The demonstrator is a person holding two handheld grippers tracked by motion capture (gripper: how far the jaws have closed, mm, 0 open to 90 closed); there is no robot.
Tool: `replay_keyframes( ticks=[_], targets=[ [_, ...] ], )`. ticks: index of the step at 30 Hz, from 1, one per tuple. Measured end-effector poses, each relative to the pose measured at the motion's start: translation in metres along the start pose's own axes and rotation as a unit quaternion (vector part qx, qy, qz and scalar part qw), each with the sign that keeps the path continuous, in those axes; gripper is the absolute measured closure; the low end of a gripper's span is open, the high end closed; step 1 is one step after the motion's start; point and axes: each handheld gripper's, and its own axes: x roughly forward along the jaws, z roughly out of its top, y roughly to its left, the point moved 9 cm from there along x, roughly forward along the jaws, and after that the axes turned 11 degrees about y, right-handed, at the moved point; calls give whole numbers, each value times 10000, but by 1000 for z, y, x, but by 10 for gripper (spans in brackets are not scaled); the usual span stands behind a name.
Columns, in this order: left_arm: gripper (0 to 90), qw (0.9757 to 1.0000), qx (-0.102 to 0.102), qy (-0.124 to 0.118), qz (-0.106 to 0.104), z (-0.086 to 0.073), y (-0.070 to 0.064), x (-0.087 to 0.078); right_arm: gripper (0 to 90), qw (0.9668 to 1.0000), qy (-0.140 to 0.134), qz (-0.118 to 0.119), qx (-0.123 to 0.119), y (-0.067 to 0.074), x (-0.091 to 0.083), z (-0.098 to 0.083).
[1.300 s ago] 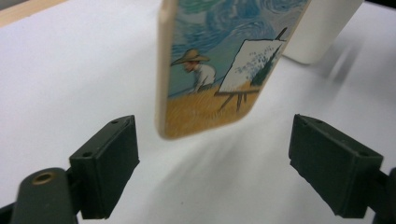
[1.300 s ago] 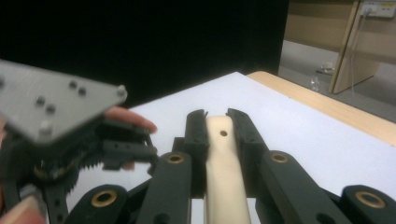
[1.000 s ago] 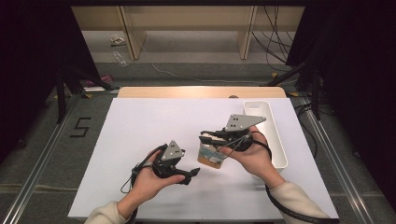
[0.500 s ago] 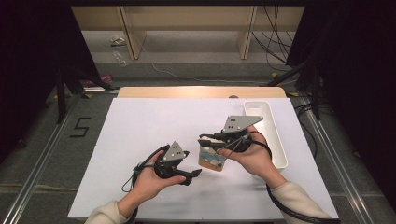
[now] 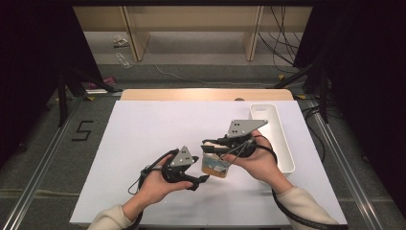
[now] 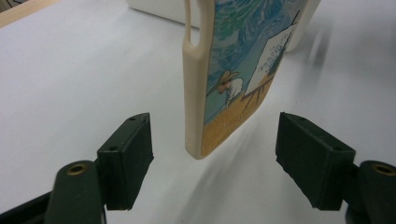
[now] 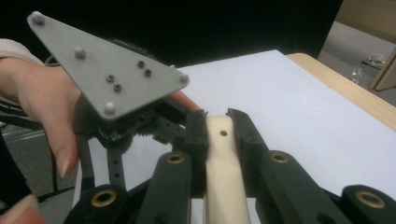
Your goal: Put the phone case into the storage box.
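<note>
The right gripper (image 5: 210, 145) has its fingers clamped on the cream edge of a flat phone case printed with a painter at an easel (image 5: 215, 165), holding it upright over the white bench (image 5: 143, 129), its upper part cut off in the left gripper view. The left gripper (image 6: 215, 154) has been closing its fingers, which stand clear on either side of the case's lower corner. A white oblong tray (image 5: 275, 132) lies just right.

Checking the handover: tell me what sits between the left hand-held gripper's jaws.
The phone case's lower end, untouched by the left hand-held gripper, seen in its own view.
</note>
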Motion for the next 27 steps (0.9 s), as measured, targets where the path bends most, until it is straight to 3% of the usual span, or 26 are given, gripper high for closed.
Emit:
replay_keyframes(
  ticks=[2,4,12,20,27],
  targets=[
    [273,10000,72,-29,7,0,1,2,795,10000,-9,22,7,1,1,0],
    [324,9995,282,-141,-36,2,2,4,795,10000,-5,47,-7,2,1,1],
    [353,9992,335,-70,-227,1,-1,10,795,9999,-37,114,1,5,1,2],
    [516,9986,329,-150,-397,3,-4,9,795,9999,-55,159,29,6,2,2],
    [620,9985,483,-96,-228,2,-1,7,795,9998,-88,159,58,7,3,2]
  ],
)
